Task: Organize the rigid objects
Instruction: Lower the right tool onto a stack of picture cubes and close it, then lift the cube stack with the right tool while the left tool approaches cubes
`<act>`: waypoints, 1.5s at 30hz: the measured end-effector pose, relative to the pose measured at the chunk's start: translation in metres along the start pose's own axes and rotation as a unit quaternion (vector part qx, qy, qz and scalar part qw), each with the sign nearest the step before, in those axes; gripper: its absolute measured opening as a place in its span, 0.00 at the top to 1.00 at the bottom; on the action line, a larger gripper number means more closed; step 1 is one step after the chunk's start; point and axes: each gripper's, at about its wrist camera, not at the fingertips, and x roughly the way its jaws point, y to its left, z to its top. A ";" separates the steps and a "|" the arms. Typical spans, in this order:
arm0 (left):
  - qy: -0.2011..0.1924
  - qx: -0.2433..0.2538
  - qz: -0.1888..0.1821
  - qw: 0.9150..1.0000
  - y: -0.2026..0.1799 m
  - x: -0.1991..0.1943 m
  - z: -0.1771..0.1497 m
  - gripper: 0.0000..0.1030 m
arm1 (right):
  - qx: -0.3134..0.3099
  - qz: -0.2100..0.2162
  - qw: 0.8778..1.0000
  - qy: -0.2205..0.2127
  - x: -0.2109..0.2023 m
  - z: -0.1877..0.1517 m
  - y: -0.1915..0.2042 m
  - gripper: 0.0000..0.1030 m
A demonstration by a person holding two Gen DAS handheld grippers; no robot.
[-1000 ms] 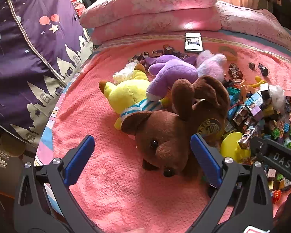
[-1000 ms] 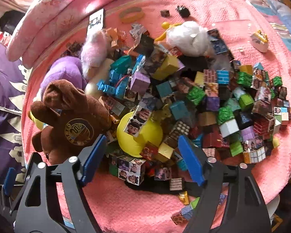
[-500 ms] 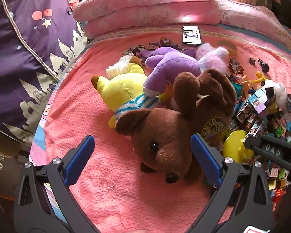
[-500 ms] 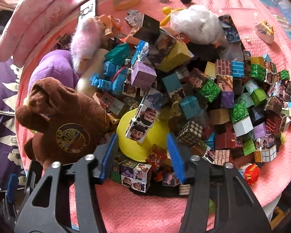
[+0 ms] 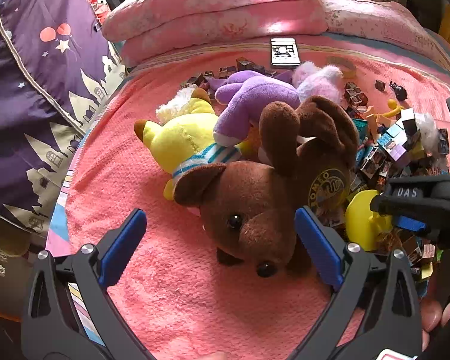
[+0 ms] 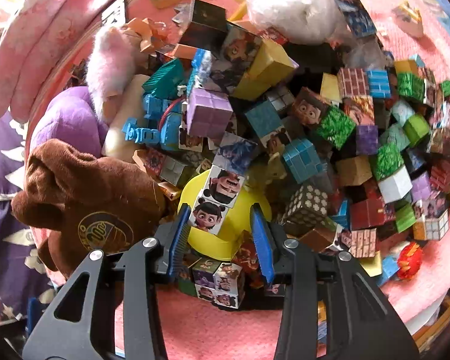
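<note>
Right gripper (image 6: 222, 234) has moved in and narrowed since a second ago; pads now flank the yellow toy (image 6: 225, 228), contact unclear. Cube pile (image 6: 330, 138) beyond it. Left gripper (image 5: 220, 247) spread wide, brown plush (image 5: 255, 204) just ahead.

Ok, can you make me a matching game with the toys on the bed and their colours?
Toys:
1. floppy-eared dog plush
2. plush with the striped shirt
3. plush leg lying over it
4. fluffy plush near the phone

Colours:
A. yellow
B. pale pink
C. brown
D. purple

Pairs: 1-C, 2-A, 3-D, 4-B
</note>
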 end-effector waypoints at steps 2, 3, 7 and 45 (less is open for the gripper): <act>-0.002 0.003 -0.002 1.000 -0.001 -0.001 -0.001 0.07 | 0.000 -0.001 1.000 0.005 0.003 0.003 0.000 0.62; -0.002 0.002 -0.004 1.000 -0.001 -0.001 -0.001 0.07 | -0.004 -0.008 1.000 0.002 0.003 0.003 0.001 0.63; 0.001 -0.004 -0.006 1.000 0.001 0.000 -0.001 0.07 | -0.005 0.002 1.000 -0.002 0.003 0.007 0.002 0.77; 0.031 0.104 -0.145 0.983 -0.089 -0.003 -0.033 0.17 | -0.045 -0.027 0.997 -0.063 -0.060 -0.031 -0.063 0.83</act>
